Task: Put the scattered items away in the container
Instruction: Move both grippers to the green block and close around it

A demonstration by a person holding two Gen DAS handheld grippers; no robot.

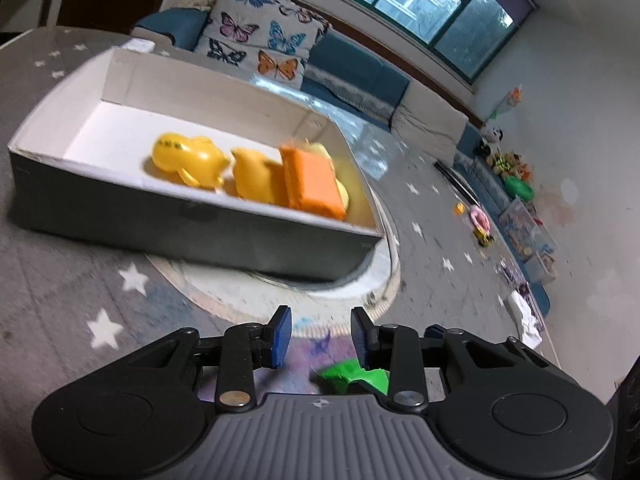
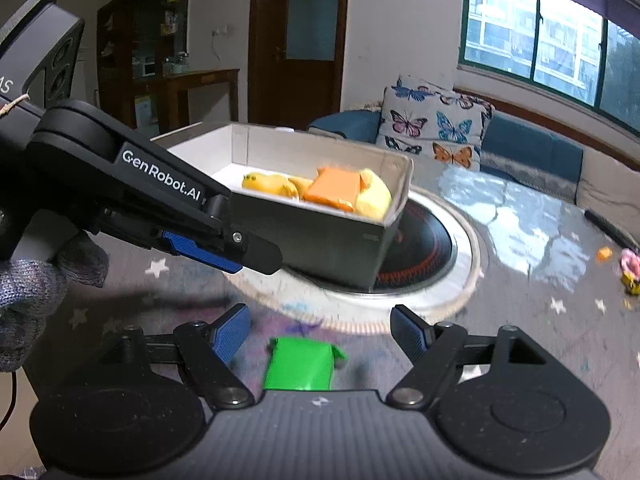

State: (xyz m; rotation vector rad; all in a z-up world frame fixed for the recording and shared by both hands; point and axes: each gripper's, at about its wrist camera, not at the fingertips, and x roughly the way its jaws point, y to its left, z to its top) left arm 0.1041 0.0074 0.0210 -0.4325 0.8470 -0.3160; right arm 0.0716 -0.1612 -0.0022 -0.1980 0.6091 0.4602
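Note:
A grey box with a white inside [image 1: 120, 208] [image 2: 320, 240] stands on the table and holds several yellow toys [image 1: 188, 156] [image 2: 272, 184] and an orange packet [image 1: 316, 184] [image 2: 334, 188]. A green packet [image 2: 300, 364] lies on the table between my right gripper's open fingers, near its base; it also shows in the left wrist view [image 1: 356, 376]. My right gripper [image 2: 320, 336] is open around it, not touching. My left gripper [image 1: 320, 336] [image 2: 224, 256] is open and empty, just in front of the box.
The box rests partly on a round inset hob [image 2: 420, 248] with a pale ring. The star-patterned cloth [image 1: 80, 300] covers the table. A butterfly cushion [image 2: 432, 124] and blue sofa lie behind; toys [image 1: 480, 224] lie on the floor.

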